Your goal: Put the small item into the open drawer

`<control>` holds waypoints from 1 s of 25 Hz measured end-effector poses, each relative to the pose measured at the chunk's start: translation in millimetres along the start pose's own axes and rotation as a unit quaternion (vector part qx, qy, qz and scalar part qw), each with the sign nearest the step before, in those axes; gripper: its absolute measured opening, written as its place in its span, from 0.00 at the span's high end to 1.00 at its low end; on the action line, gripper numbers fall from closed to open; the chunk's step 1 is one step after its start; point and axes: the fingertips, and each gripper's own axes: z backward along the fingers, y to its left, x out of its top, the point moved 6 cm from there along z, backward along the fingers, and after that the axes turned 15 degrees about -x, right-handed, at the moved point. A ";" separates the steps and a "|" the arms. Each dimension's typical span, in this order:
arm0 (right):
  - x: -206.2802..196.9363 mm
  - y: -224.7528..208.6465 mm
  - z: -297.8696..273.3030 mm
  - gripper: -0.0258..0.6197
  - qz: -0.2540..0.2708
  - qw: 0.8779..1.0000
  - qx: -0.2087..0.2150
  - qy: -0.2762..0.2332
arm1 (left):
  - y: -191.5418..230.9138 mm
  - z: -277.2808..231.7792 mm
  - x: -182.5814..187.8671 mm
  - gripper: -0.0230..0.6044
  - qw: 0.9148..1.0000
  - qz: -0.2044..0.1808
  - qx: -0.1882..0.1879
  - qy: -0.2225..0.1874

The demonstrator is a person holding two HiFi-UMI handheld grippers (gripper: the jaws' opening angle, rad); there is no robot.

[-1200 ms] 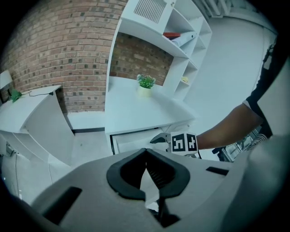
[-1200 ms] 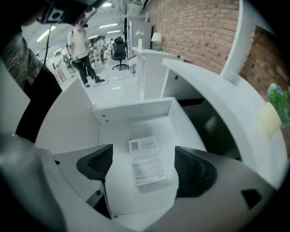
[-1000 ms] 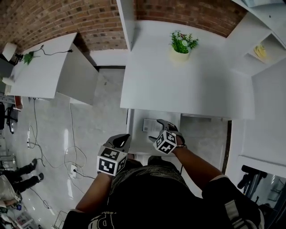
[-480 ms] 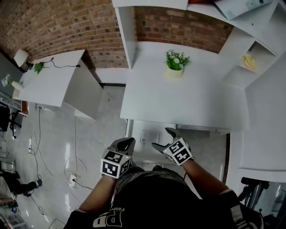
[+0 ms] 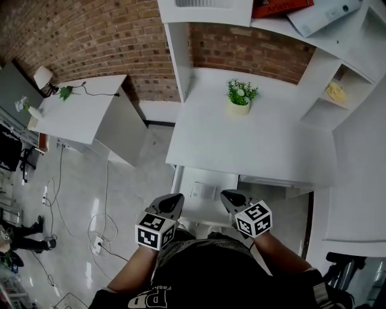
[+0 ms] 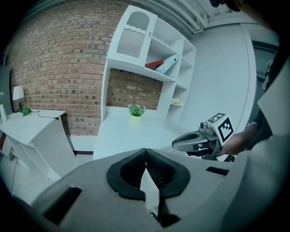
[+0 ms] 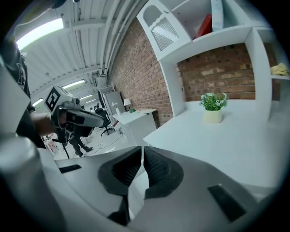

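Brick wall (image 5: pixel 90 36) behind a white desk (image 5: pixel 253 139), pale glossy floor (image 5: pixel 78 181) below.

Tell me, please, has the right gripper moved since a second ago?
Yes: the right gripper, jaws closing on nothing, has drawn back across the drawer toward the person.

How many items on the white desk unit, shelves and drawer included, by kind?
potted plant: 1
red book: 1
white binder: 1
yellow item in the side cubby: 1
small flat item in the open drawer: 1
Total: 5
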 end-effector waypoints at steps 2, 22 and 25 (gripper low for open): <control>-1.9 5.3 4.6 0.95 0.002 1.000 0.005 -0.003 | -3.1 1.8 -1.3 0.94 1.000 -0.005 -0.004 0.005; -19.8 147.7 70.3 0.95 -0.119 0.989 -0.039 -0.076 | -28.4 97.9 -54.2 0.94 0.993 -0.049 -0.108 0.014; -32.1 180.3 78.4 0.95 -0.117 0.990 -0.041 -0.071 | -27.6 123.4 -66.0 0.94 0.992 -0.050 -0.119 0.006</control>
